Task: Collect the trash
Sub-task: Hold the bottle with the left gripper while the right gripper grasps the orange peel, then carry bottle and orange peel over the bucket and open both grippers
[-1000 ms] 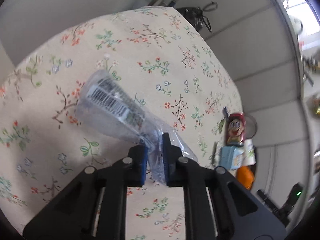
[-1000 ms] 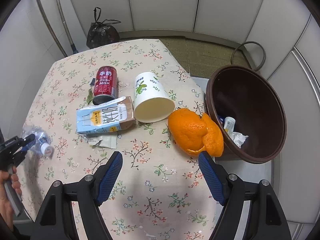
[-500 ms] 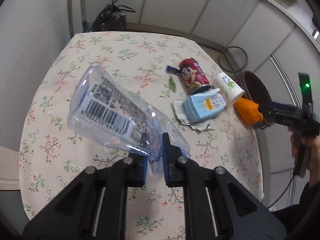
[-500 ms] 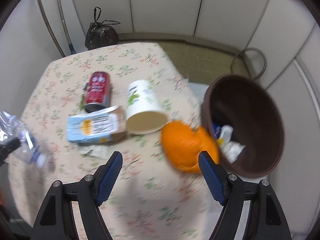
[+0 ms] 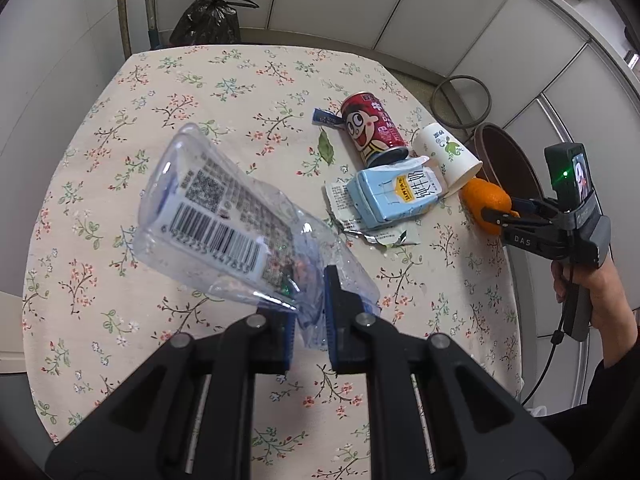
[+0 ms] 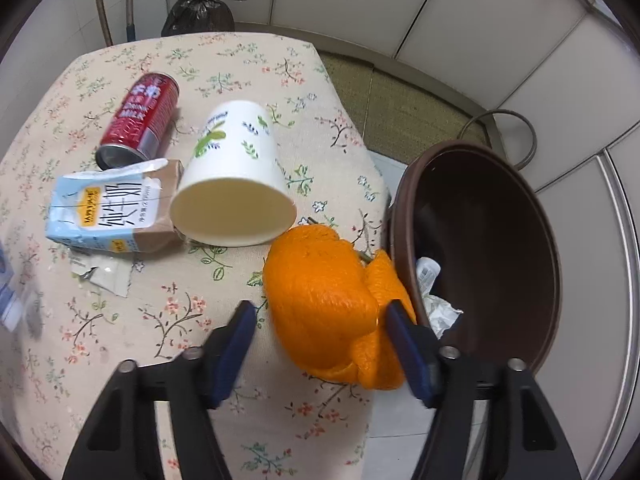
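Observation:
My left gripper [image 5: 310, 312] is shut on a crushed clear plastic bottle [image 5: 224, 220] and holds it above the floral table [image 5: 120, 140]. My right gripper [image 6: 320, 340] is open, its jaws on either side of an orange peel [image 6: 324, 296] at the table's right edge; it also shows in the left wrist view [image 5: 500, 210]. Beside the table stands a brown bin [image 6: 480, 248] with some trash inside. On the table lie a red can [image 6: 140, 116], a white paper cup [image 6: 232, 184], a blue milk carton [image 6: 108, 212] and a torn wrapper [image 6: 104, 276].
A black rubbish bag [image 6: 200, 12] sits on the floor behind the table. White wall panels run behind and to the right. A green leaf [image 5: 326, 150] and a small blue wrapper [image 5: 326, 117] lie near the can.
My left gripper has lifted the bottle and swung to face the other trash. My right gripper has moved forward and down until its open jaws flank the orange peel.

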Demonstrator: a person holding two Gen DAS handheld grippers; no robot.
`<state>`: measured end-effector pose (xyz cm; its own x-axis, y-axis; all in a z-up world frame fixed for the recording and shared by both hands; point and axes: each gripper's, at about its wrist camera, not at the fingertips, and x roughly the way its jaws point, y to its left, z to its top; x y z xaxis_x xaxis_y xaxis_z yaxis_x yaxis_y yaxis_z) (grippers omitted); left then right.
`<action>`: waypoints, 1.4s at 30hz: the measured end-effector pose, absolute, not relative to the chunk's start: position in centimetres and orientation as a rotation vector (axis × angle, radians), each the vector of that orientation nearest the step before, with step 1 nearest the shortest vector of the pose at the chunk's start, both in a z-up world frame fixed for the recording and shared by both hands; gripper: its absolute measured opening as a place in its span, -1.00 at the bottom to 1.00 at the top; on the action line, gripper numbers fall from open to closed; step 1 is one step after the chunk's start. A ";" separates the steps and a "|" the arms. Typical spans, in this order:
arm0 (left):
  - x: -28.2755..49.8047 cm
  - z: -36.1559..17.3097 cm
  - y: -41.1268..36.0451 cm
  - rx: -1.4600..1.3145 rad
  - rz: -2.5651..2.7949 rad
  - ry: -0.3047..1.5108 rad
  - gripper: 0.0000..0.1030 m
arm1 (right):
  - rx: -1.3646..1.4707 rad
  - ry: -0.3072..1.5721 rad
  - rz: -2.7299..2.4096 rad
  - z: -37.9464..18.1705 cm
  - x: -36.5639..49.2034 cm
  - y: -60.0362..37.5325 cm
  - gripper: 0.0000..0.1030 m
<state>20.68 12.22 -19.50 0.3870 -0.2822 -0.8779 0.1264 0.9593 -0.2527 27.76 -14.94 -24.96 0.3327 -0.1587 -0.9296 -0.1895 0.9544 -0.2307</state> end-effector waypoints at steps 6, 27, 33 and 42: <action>20.1 -18.5 11.2 -0.065 -0.253 1.108 -0.72 | -0.269 1.242 0.076 -24.1 27.5 -14.6 -0.71; 18.0 -13.5 5.3 0.018 -0.351 0.976 -0.72 | 0.099 1.153 0.202 -15.0 23.0 -19.1 -0.79; 18.1 -12.2 2.2 0.030 -0.400 0.941 -0.72 | 0.141 1.090 0.184 -12.5 21.5 -21.5 -0.79; 20.8 -10.5 -6.0 0.058 -0.496 0.883 -0.72 | 0.216 1.003 0.061 -10.6 22.1 -27.9 -0.80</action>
